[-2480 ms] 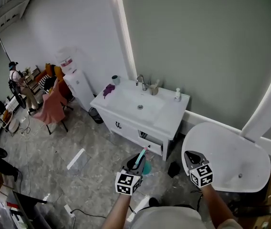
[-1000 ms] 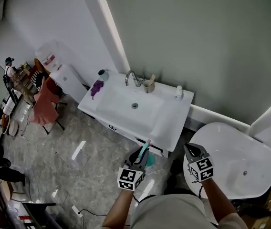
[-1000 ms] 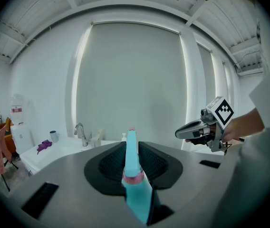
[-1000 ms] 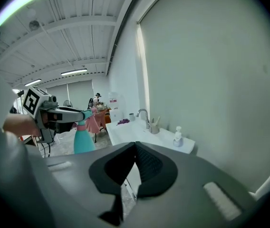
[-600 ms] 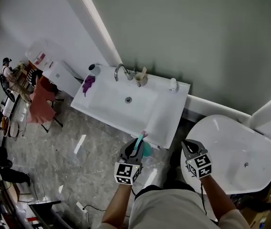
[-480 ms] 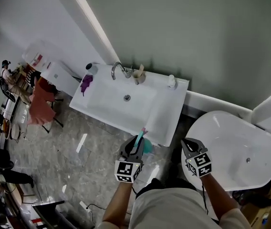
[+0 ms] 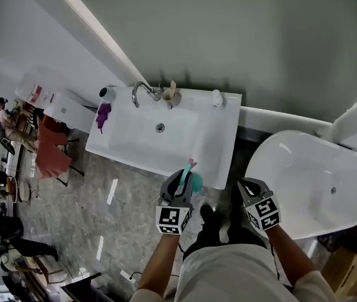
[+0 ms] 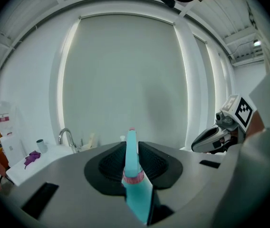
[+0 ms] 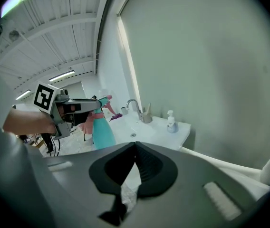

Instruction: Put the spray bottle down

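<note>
Fingers of the left gripper sit part-way closed, their ribbed black pads pressed on either side of the spray bottle just around its pink collar. The teal neck and nozzle rise upright between them. The right gripper has its jaws closed tip to tip with nothing between them, and it hangs idle off to the side near the white bathtub. In the head view the bottle is carried in the air in front of the person. It shows against the near edge of the white vanity counter, and whether it is already over the counter or just short of it, above the grey floor, cannot be told. By the look of it the task is well short of done. The bottle rests on nothing, its base is off any surface, and the grip on it is full. The flat stretch of counter to the right of the basin lies bare, with only the soap dispenser at its back corner and the faucet further left, so it seems the likeliest place to set the bottle. What is left is to bring the bottle over a surface, lower it until the base stands, open the fingers and draw the gripper clear.
</note>
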